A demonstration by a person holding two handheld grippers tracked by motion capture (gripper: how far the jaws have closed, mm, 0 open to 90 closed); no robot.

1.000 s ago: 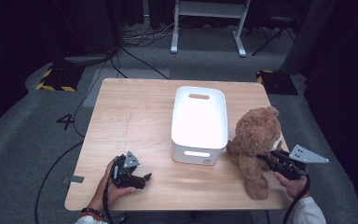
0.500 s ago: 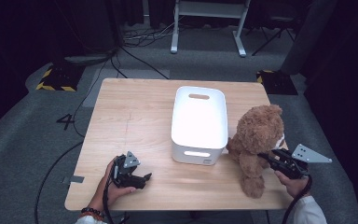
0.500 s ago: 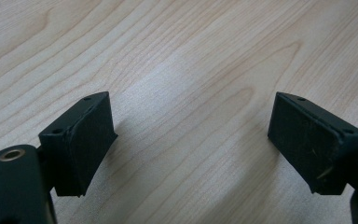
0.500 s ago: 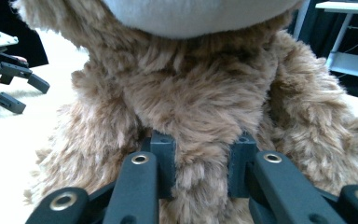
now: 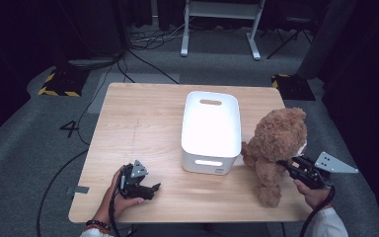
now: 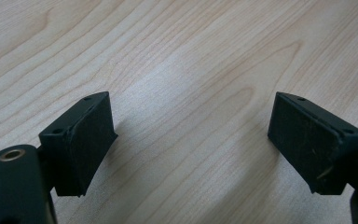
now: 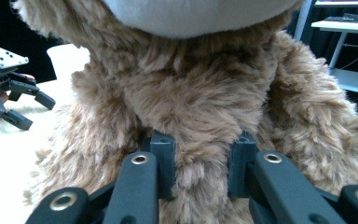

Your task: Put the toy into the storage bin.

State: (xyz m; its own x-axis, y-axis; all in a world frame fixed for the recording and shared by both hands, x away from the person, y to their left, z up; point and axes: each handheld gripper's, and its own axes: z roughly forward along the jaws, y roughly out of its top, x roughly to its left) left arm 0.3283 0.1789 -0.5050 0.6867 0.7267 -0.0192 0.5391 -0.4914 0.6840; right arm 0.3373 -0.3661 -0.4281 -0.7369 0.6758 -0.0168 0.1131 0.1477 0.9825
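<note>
A brown teddy bear sits upright at the table's right edge, close beside the white bin. My right gripper reaches it from the right. In the right gripper view the jaws press into the fur of the bear below its head, so my right gripper is shut on it. My left gripper rests on the wooden table near the front left, pointing right. In the left gripper view my left gripper stands open over bare wood.
The white bin is empty and stands in the middle of the table, its long side running front to back. Cables and a white stand base lie on the grey floor beyond the table. The other hand's gripper shows far left.
The bear and my right gripper have shifted slightly to the right. The left gripper has stayed where it was.
</note>
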